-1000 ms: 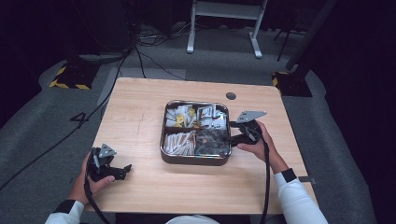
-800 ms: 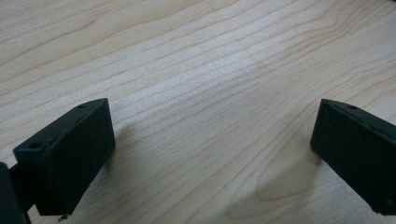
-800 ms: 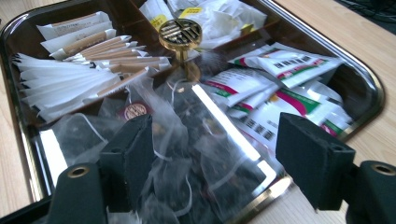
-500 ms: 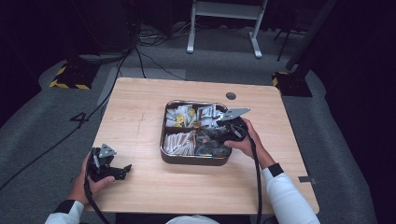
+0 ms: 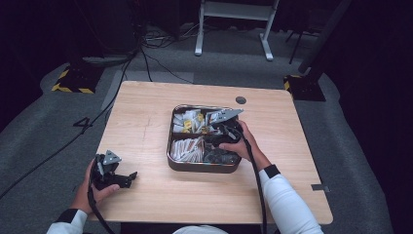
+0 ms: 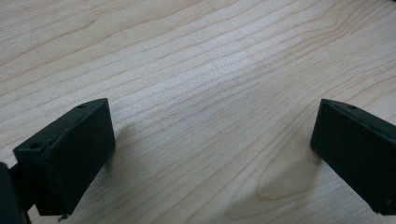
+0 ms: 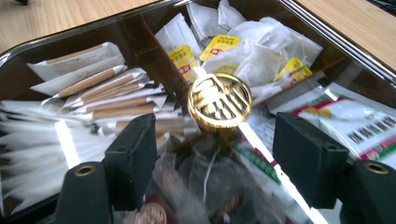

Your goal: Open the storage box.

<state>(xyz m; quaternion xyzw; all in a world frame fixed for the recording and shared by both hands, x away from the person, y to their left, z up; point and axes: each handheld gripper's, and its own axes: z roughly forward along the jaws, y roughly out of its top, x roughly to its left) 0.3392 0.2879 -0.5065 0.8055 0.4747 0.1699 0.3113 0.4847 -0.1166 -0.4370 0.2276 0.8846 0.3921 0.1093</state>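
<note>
Two grippers: both with jaws wide open, holding nothing.
Right gripper [image 5: 221, 130]: over tray [image 5: 195, 165], around gold knob [image 7: 220, 100].
Left gripper [image 5: 113, 174]: near table's [image 5: 146, 122] front-left corner.

This looks like a recording studio or lab rather than a home: a lone wooden table [image 5: 146, 126] stands on grey carpet [image 5: 44, 141] in a dark room. Beyond the table, far from the left gripper [image 5: 113, 173], black cables [image 5: 146, 53] trail over the floor past a yellow-and-black striped base [image 5: 73, 87] and the legs of a white metal stand [image 5: 234, 24]. A strip of tape [image 5: 319, 187] marks the table's edge out past the right gripper [image 5: 225, 130].
</note>
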